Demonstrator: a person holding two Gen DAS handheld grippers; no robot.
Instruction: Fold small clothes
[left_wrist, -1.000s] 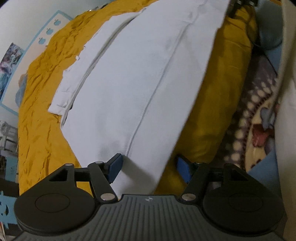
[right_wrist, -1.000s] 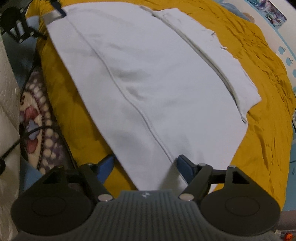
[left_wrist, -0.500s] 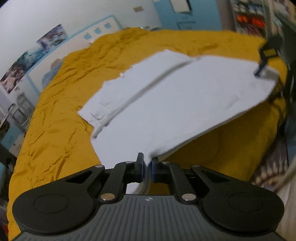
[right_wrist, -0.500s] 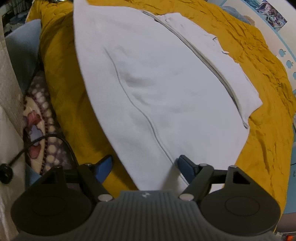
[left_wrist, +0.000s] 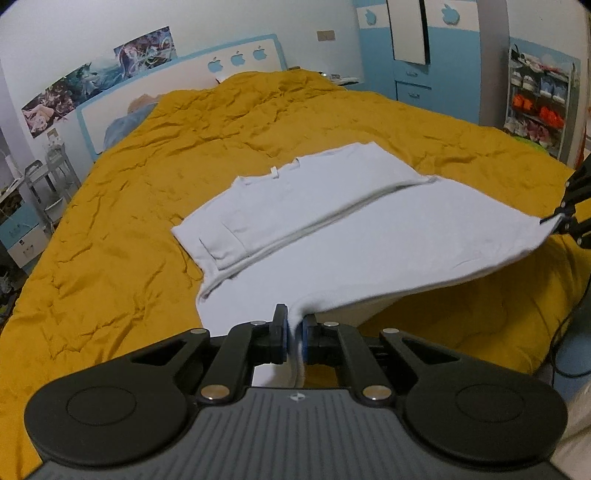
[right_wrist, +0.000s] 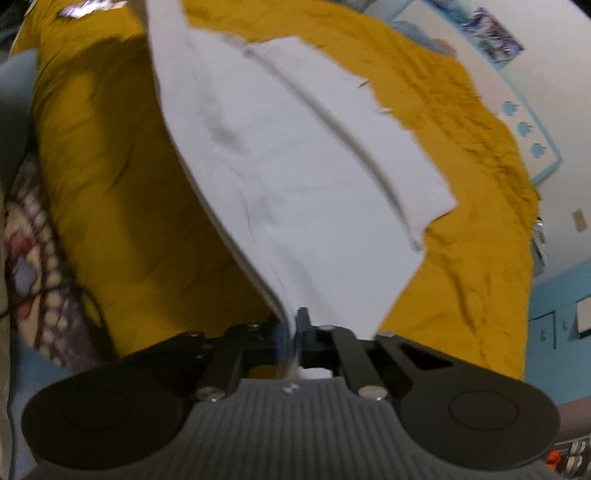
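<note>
A home bedroom: a bed (left_wrist: 147, 206) under a rumpled mustard-yellow cover, a white-and-blue headboard (left_wrist: 192, 70) with apple shapes, posters (left_wrist: 92, 85) on the wall, a blue wardrobe (left_wrist: 417, 77), and shelves (left_wrist: 535, 96) beyond the bed's far right corner.

You have a mustard-yellow bedspread (left_wrist: 155, 206) covering the whole bed, creased all over. At the bed's far edge stands a white headboard (left_wrist: 207, 70) with a blue border and three blue apple shapes, a blue pillow (left_wrist: 123, 123) just in front of it. Posters (left_wrist: 92, 85) hang on the wall above the far left corner. Beyond the far right corner you see a blue-and-white wardrobe (left_wrist: 417, 66) and a shelf rack (left_wrist: 535, 99) of folded items. A patterned rug (right_wrist: 33, 236) lies on the floor beside the near edge.
</note>
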